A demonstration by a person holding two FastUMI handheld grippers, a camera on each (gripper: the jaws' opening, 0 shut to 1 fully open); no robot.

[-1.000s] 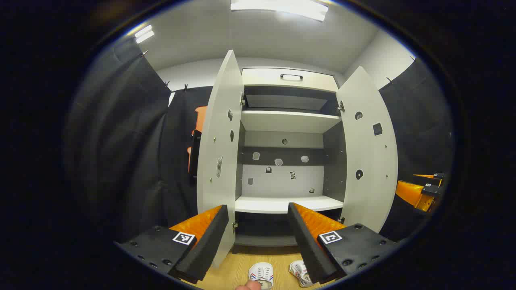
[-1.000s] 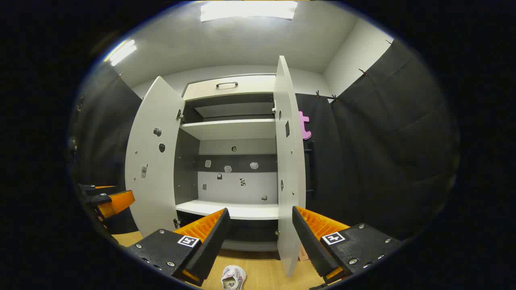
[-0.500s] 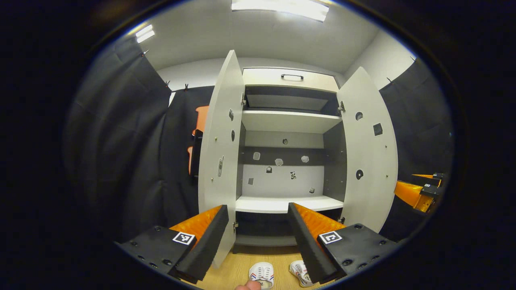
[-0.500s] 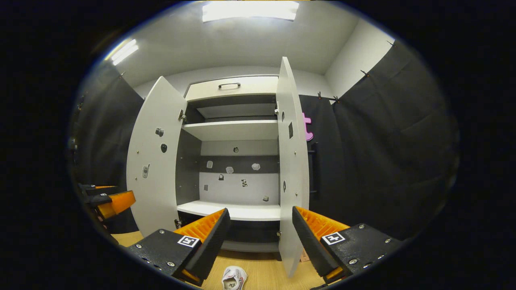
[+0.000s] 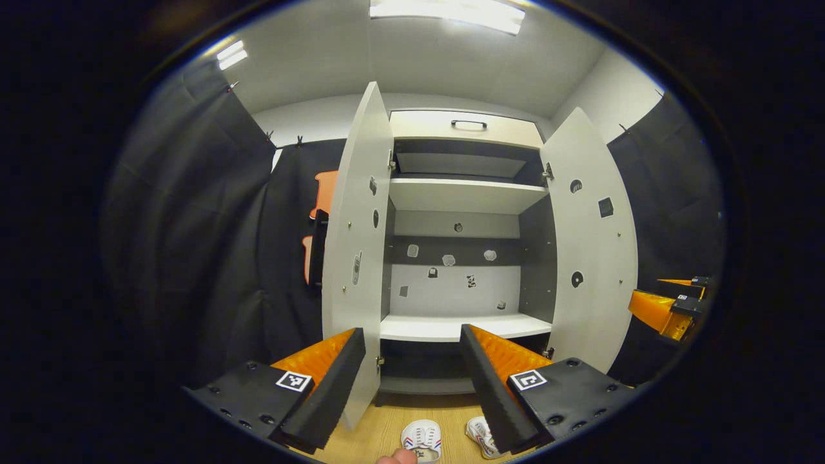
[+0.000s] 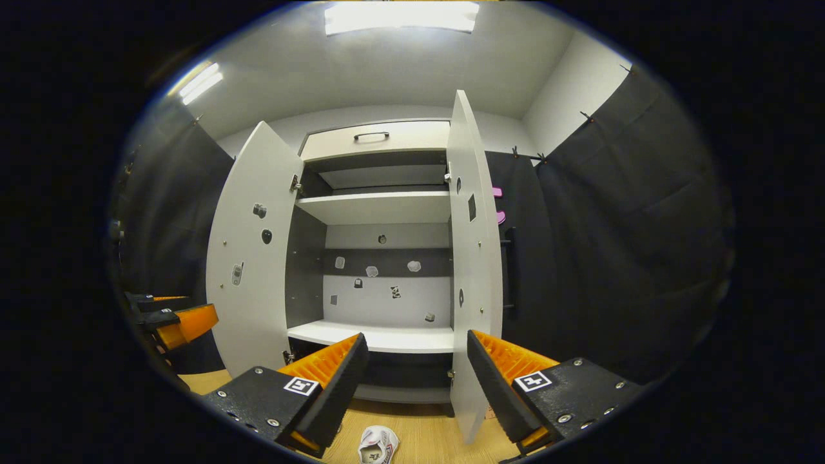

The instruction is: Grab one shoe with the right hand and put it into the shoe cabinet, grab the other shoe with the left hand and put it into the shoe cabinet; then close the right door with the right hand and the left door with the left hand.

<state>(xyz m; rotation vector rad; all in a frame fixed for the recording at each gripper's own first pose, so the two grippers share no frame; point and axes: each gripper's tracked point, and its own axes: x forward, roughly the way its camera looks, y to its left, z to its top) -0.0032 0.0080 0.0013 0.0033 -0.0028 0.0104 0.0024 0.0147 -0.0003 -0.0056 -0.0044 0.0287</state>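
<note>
A white shoe cabinet (image 5: 454,193) (image 6: 377,206) stands ahead with both doors swung wide. Its left door (image 5: 358,258) (image 6: 248,258) and right door (image 5: 593,245) (image 6: 474,258) point toward me. The shelves inside hold nothing. Two white shoes with red and blue stripes lie on the wooden floor before it: one (image 5: 422,438) between my left gripper's fingers in the view, the other (image 5: 478,433) beside its right finger. One shoe (image 6: 378,444) lies low in the right gripper view. My left gripper (image 5: 412,380) and right gripper (image 6: 412,380) both hang open, high above the shoes.
Black cloth walls close in on both sides. A drawer with a dark handle (image 5: 467,124) tops the cabinet. The other gripper (image 5: 670,309) (image 6: 171,319) appears at each view's edge. A fingertip (image 5: 396,457) pokes in at the bottom of the left gripper view. Wooden floor (image 6: 425,438) lies before the cabinet.
Both views have drifted slightly, so the cabinet sits a little farther right in each. The grippers stay open and the shoes have not moved.
</note>
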